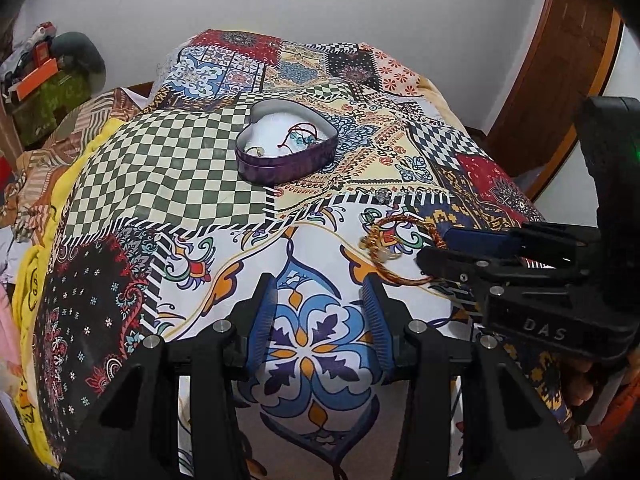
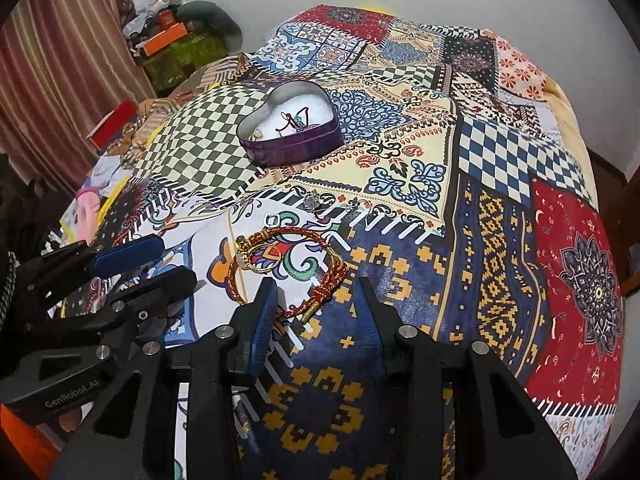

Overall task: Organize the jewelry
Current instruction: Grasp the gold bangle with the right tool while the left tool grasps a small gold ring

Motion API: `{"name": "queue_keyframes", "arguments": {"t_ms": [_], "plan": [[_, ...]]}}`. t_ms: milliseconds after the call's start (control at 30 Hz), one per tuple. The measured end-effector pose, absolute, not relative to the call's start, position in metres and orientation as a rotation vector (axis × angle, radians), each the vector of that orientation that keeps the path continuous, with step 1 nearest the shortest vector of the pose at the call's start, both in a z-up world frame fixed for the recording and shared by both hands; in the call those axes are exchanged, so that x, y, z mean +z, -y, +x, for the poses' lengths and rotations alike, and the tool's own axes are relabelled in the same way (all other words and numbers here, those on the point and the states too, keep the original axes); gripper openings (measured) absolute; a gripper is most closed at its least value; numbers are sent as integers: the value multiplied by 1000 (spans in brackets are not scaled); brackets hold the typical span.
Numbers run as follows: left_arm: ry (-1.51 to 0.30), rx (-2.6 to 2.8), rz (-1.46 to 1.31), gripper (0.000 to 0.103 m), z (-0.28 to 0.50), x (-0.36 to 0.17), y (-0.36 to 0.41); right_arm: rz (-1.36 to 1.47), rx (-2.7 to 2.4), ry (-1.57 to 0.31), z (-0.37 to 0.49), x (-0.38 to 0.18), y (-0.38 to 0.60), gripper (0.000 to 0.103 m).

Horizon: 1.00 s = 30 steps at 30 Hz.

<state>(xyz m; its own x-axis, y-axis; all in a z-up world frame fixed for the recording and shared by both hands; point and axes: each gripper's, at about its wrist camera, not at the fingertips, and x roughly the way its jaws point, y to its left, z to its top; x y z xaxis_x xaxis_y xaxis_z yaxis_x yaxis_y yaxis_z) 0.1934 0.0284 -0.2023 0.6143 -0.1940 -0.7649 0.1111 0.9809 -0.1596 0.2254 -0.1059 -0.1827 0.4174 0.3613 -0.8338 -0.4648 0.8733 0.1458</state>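
A purple heart-shaped tin (image 1: 285,162) (image 2: 294,146) stands open on the patchwork bedspread, holding a red cord bracelet with blue beads (image 1: 298,135) and a small pale piece. A red-and-gold braided bracelet (image 2: 310,276) (image 1: 394,242) lies nearer, with a gold ring (image 2: 262,258) inside its loop. A small silver ring (image 2: 273,220) and a clear stone piece (image 2: 310,202) (image 1: 383,196) lie beyond it. My right gripper (image 2: 316,292) is open, its fingers either side of the bracelet's clasp end. My left gripper (image 1: 320,292) is open and empty over the bedspread, left of the bracelet.
The bedspread (image 1: 180,168) covers the whole bed. A cluttered side table with an orange box (image 2: 164,40) stands at the far left by a curtain (image 2: 52,60). A wooden door (image 1: 560,80) is at the right.
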Motion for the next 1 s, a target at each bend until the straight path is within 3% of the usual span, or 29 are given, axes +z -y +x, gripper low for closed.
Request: {"name": "queue_keyframes", "arguments": {"t_ms": [133,1000], "plan": [[-888,-179,-91,40,193,-202,-23,-157,498,-994,225,-184,105,8],[-925,-259,-59,33,207,-199,12,-17,490,-828,218,-118,148,7]]}}
